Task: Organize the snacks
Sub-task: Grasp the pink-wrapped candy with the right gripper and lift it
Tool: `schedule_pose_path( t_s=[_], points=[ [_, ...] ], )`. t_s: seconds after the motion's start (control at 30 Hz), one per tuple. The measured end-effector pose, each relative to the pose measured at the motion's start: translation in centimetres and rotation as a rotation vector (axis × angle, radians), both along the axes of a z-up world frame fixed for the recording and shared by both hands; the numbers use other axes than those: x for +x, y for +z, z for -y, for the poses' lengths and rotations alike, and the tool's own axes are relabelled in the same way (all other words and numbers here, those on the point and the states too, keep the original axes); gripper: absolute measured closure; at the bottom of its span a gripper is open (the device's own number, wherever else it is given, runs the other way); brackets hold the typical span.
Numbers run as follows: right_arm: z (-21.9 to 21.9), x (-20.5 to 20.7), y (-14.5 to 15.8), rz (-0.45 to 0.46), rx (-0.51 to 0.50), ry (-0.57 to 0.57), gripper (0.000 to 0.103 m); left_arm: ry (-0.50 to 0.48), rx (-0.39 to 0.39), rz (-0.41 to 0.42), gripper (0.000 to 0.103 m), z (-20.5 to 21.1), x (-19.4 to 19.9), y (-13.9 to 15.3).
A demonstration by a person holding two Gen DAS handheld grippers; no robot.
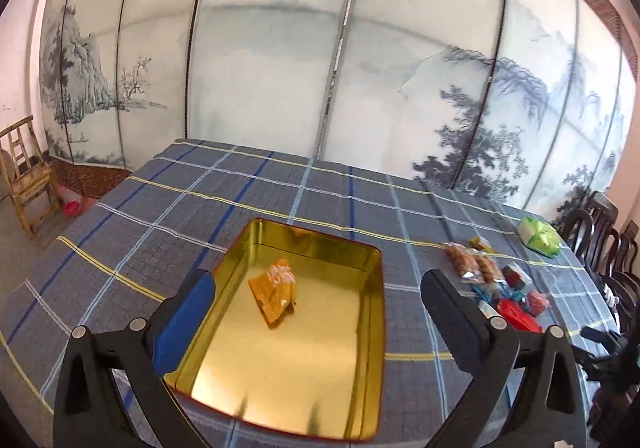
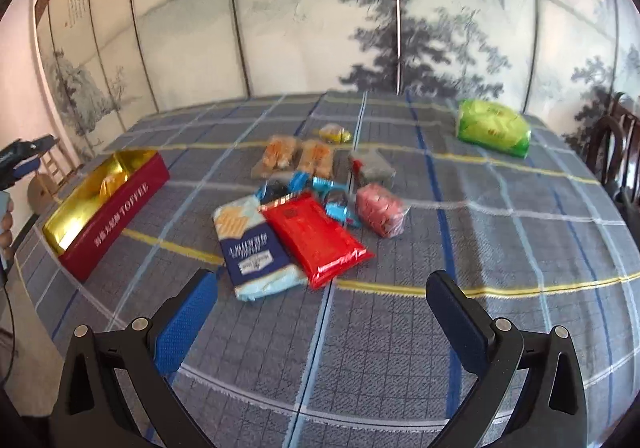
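A red tin with a gold inside [image 1: 360, 328] lies on the checked tablecloth, and one orange snack packet [image 1: 276, 294] rests in it. My left gripper [image 1: 318, 284] hangs above the tin's near half, open, with nothing between its fingers. In the right wrist view the same tin [image 2: 120, 204] sits at the left, and my right gripper [image 2: 320, 288] is open over bare cloth just short of the snack pile. That pile holds a blue biscuit pack [image 2: 254, 252], a red packet [image 2: 316, 240], a pink packet [image 2: 380, 210], blue-wrapped candies [image 2: 320, 188] and two orange cracker packs [image 2: 296, 158].
A green bag [image 2: 494, 128] lies apart at the table's far right. A small yellow packet [image 2: 335, 134] sits behind the pile. Dark chairs [image 1: 608, 244] line the right edge, a wooden chair [image 1: 24, 176] stands at the left, and a painted screen [image 1: 280, 48] closes off the back.
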State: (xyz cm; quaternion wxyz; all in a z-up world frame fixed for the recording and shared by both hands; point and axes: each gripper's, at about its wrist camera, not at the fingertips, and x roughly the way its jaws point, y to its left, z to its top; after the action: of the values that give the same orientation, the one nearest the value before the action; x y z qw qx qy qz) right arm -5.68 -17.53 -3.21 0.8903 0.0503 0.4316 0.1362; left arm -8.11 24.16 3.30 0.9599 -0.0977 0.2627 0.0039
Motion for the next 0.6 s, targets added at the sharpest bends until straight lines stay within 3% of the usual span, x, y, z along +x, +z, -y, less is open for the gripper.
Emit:
schedule_pose_path(
  t_s=[0.13, 0.2, 0.37, 0.5, 0.53, 0.57, 0.6],
  points=[
    [1.4, 2.7, -1.7, -0.028, -0.065, -0.051, 0.0, -0.071, 0.013, -0.009, 0.001, 2.5, -4.1, -2.4],
    [2.4, 4.9, -2.3, -0.043, -0.046, -0.072, 0.0, -0.118, -0.012, -0.038, 0.001, 3.6, -5.3, -4.0],
    [2.8, 9.8, -4.7, -0.082, -0.079, -0.04, 0.0, -0.189, -0.048, -0.124, 0.002, 5.9, -7.2, -7.7],
    [2.3, 11.5, -5.9, -0.082, -0.114, -0.003, 0.003, -0.213, -0.086, -0.145, 0.002, 6.3, -8.3, -8.7],
    [2.1, 11.6, -5.8, -0.057, -0.106, 0.01, 0.007, -0.218, -0.085, -0.15, 0.002, 6.4, -8.5, -8.8],
    [2.0, 11.5, -5.8, -0.036, -0.098, 0.023, 0.022, -0.218, -0.082, -0.152, 0.002, 6.6, -8.6, -8.9],
    [1.7, 11.8, -6.1, -0.043, -0.102, 0.031, 0.055, -0.217, -0.083, -0.151, 0.002, 6.5, -8.7, -8.9]
  ],
)
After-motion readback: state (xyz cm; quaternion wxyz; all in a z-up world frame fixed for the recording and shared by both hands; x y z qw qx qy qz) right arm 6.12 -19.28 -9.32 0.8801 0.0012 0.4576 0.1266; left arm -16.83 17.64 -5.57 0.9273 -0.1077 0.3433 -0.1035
